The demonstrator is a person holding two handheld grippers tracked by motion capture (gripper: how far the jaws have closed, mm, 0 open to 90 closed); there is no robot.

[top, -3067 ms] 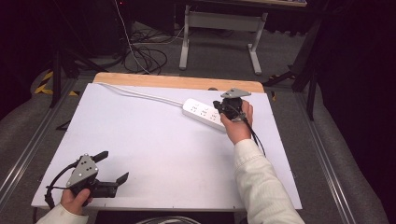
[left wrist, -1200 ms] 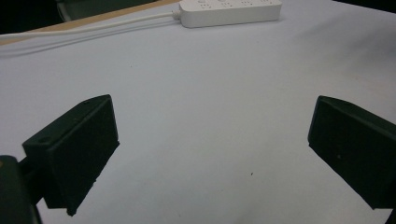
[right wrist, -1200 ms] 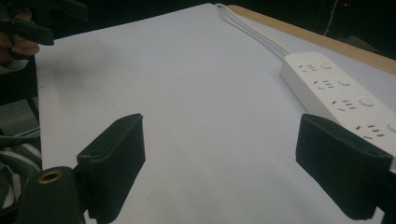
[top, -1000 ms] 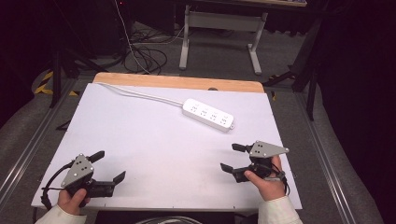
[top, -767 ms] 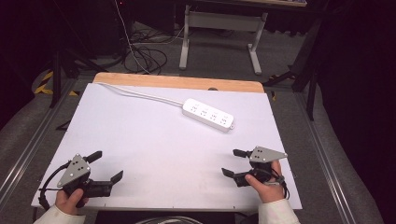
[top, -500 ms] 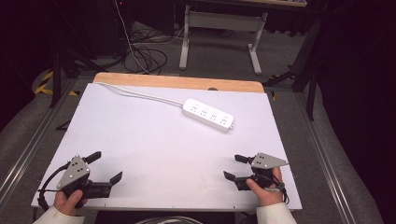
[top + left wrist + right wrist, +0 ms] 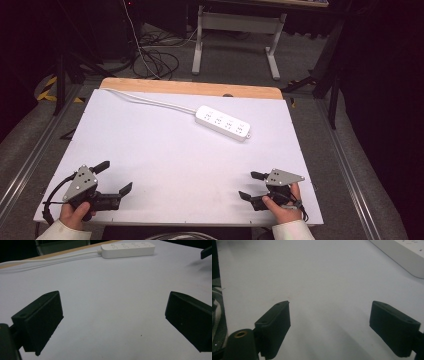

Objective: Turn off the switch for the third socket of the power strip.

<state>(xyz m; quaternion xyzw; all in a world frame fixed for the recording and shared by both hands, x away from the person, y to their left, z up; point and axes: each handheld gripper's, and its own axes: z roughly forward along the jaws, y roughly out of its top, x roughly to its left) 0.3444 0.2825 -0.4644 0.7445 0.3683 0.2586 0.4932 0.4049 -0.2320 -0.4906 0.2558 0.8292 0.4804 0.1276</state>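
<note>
Honestly, my left gripper (image 7: 114, 177) and right gripper (image 7: 253, 186) gape empty; reaching carelessly ahead could shove the power strip (image 7: 223, 122).

Overhead light bright on flat white table top (image 7: 165, 150), surroundings near black; soft shadows under black plastic jaws, gripper views slightly blurred, esp. close up.

No text, label, brand or number can be read anywhere, not even on the power strip (image 7: 223, 122) at 12 o'clock.
</note>
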